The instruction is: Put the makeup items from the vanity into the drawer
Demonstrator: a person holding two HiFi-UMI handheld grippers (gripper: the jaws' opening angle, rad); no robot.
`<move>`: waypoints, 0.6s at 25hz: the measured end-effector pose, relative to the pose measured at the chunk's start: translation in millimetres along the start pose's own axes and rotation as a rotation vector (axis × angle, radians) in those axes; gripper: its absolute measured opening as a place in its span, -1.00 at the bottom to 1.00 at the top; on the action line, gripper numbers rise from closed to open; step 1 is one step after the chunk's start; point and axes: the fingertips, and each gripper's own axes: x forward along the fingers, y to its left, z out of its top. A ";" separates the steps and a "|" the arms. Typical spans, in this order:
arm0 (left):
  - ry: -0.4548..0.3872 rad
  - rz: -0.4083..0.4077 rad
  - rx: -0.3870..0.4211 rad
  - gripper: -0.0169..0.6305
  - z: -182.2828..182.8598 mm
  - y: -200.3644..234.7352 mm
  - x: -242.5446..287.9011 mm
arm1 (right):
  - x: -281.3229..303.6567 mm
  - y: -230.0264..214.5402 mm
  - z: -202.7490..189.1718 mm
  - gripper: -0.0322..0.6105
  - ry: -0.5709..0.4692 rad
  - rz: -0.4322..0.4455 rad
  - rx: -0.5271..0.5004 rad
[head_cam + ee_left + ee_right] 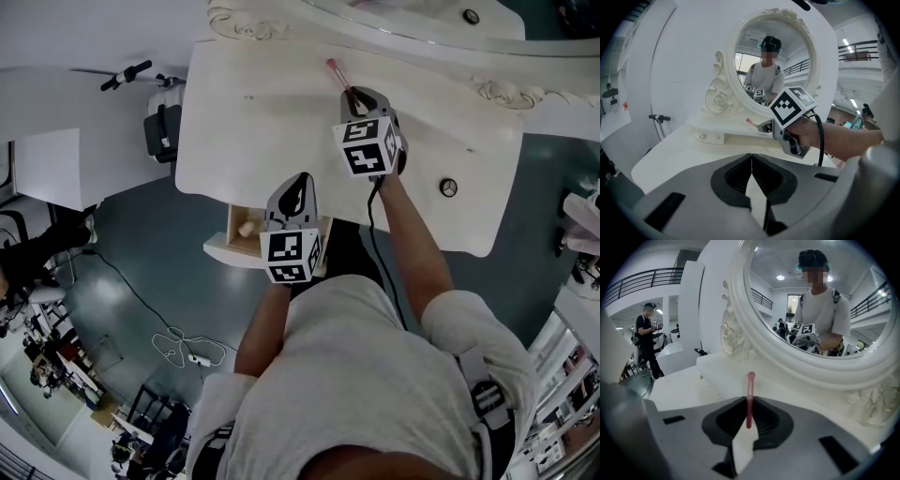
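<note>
A thin pink makeup brush (335,72) (750,394) stands out of my right gripper (352,95) (749,414), whose jaws are shut on its handle, over the back of the white vanity top (262,131). In the left gripper view the brush's (751,122) tip shows just ahead of the right gripper (765,126). My left gripper (299,183) (751,161) is shut with nothing in it, at the vanity's front edge beside the open drawer (231,251). A small beige item (247,228) lies in that drawer.
The carved oval mirror (811,301) and its raised base (394,42) close off the back of the vanity. A round dark-rimmed item (448,187) lies on the top at the right. Cables (178,342) lie on the floor. A person (647,341) stands far off.
</note>
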 end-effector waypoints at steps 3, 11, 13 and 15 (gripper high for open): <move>-0.004 -0.010 0.007 -0.93 -0.2 -1.6 -3.3 | -8.7 5.0 0.5 -0.75 -0.014 0.002 0.005; -0.015 -0.037 0.015 -0.92 -4.0 -4.7 -17.3 | -40.4 25.7 -2.3 -0.75 -0.053 0.004 0.010; -0.017 -0.042 0.017 -0.92 -5.4 -4.7 -20.3 | -47.8 32.0 -4.8 -0.75 -0.062 0.009 0.014; -0.016 -0.046 0.017 -0.92 -7.2 -3.6 -23.4 | -55.3 39.5 -7.1 -0.75 -0.071 0.014 0.014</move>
